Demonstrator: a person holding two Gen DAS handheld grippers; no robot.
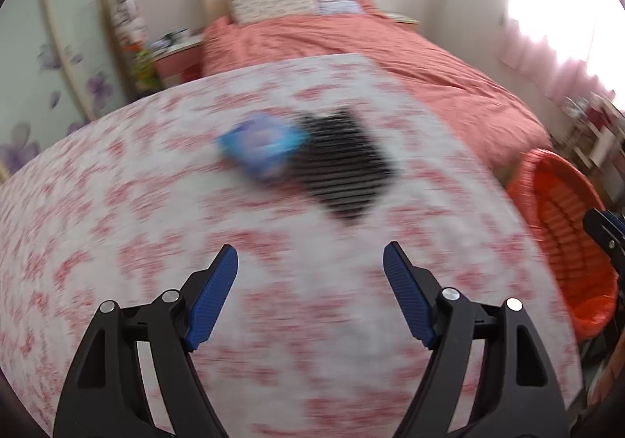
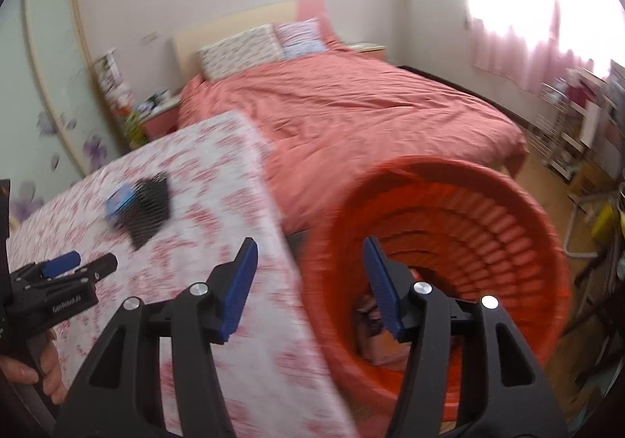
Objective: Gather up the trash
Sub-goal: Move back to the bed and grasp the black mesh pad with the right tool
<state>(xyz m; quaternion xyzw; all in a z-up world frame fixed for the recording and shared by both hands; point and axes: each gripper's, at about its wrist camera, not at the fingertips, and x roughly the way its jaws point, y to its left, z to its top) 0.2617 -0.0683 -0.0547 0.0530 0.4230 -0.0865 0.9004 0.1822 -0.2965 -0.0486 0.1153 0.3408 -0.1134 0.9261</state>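
Observation:
A blue packet [image 1: 261, 145] and a black ribbed piece [image 1: 345, 162] lie side by side on the table with the red-and-white floral cloth [image 1: 156, 227]; both are blurred. They also show in the right wrist view, the packet [image 2: 120, 200] and the black piece [image 2: 150, 209]. My left gripper [image 1: 310, 262] is open and empty, above the cloth short of them. My right gripper [image 2: 310, 254] is open and empty, over the near rim of the orange basket [image 2: 461, 242], which holds some items at the bottom [image 2: 375, 340]. The left gripper also shows in the right wrist view [image 2: 84, 262].
The basket [image 1: 562, 235] stands on the floor right of the table's edge. A bed with a salmon cover [image 2: 351, 113] lies behind the table. A nightstand [image 1: 175, 59] and wardrobe stand at the left. Shelves and a rack [image 2: 574, 133] crowd the right wall.

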